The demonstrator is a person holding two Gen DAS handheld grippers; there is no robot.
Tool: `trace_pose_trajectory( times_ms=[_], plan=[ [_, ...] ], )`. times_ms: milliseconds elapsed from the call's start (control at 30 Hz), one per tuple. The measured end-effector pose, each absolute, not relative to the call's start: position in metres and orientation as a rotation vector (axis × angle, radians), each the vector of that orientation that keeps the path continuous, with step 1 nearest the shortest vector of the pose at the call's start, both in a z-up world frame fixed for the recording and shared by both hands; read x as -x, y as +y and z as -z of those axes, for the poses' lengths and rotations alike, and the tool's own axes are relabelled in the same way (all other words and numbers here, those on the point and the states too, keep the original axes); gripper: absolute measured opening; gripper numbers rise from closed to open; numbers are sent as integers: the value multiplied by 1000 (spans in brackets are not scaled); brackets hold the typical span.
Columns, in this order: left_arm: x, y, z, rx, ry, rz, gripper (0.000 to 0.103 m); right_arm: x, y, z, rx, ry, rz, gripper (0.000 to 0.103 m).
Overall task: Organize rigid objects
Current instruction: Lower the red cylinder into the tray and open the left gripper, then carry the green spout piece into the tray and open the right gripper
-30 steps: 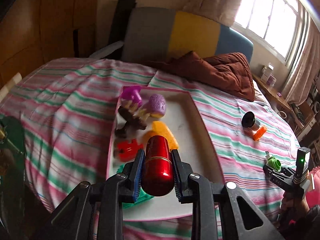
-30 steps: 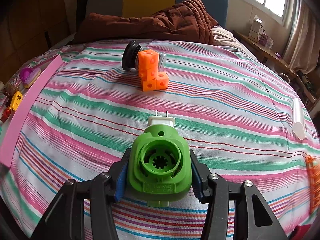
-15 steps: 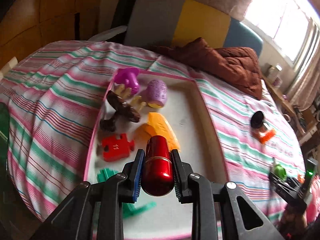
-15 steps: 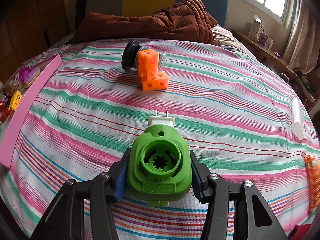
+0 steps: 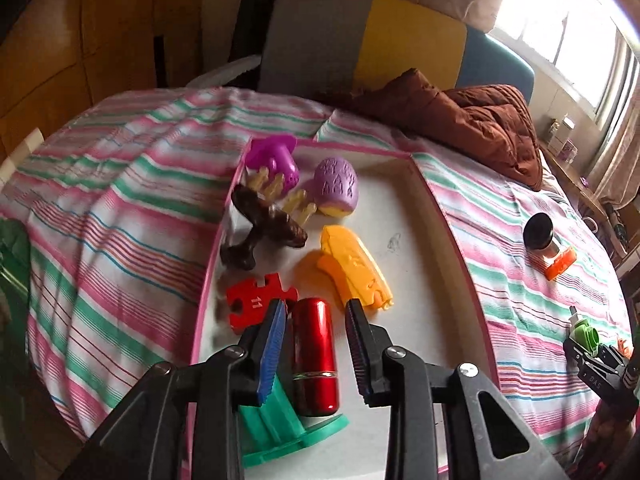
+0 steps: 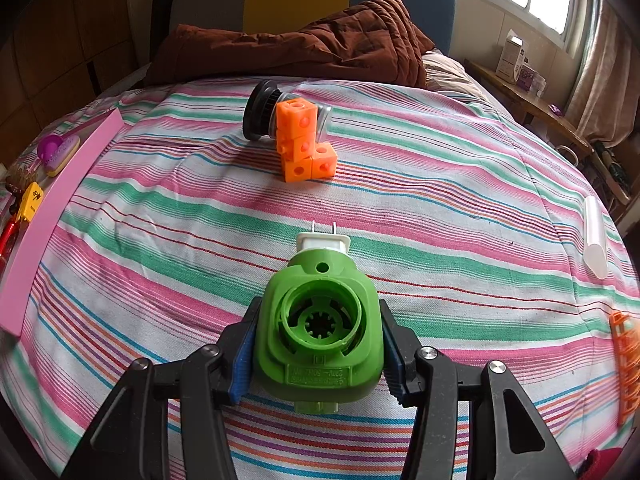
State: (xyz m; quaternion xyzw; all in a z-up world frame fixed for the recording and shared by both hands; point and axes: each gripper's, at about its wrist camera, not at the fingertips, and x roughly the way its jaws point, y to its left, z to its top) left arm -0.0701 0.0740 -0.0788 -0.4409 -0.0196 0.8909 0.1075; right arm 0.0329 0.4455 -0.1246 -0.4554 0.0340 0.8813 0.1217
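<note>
My left gripper (image 5: 316, 312) is open over the pink-rimmed white tray (image 5: 404, 208). A red metallic cylinder (image 5: 314, 356) lies between its fingers, resting on a green plastic piece (image 5: 280, 420) in the tray. My right gripper (image 6: 318, 344) is shut on a green plug adapter (image 6: 318, 332) with a white pronged end, just above the striped bedspread (image 6: 400, 216). It also shows in the left wrist view (image 5: 584, 336). An orange cube block piece (image 6: 302, 144) leans on a black-lidded jar (image 6: 264, 110) further up the bed.
The tray holds a red puzzle piece (image 5: 256, 298), a yellow-orange toy (image 5: 354, 268), a brown mushroom (image 5: 264, 232), a purple mushroom (image 5: 276, 160) and a purple egg (image 5: 336, 186). A brown blanket (image 6: 304, 48), a white tube (image 6: 594, 232) and an orange rack (image 6: 626, 364) lie on the bed.
My left gripper has lowered over the tray and opened, letting go of the red cylinder, which now lies on the green piece. The right gripper has not moved.
</note>
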Motion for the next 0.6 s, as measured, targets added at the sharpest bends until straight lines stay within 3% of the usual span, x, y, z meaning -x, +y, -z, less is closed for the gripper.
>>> trace_pose_trajectory(
  times_ms=[600],
  plan=[
    [28,68,25,1103,55,-2702,32,-31,444,121,1372,137,-2506,53]
  ],
)
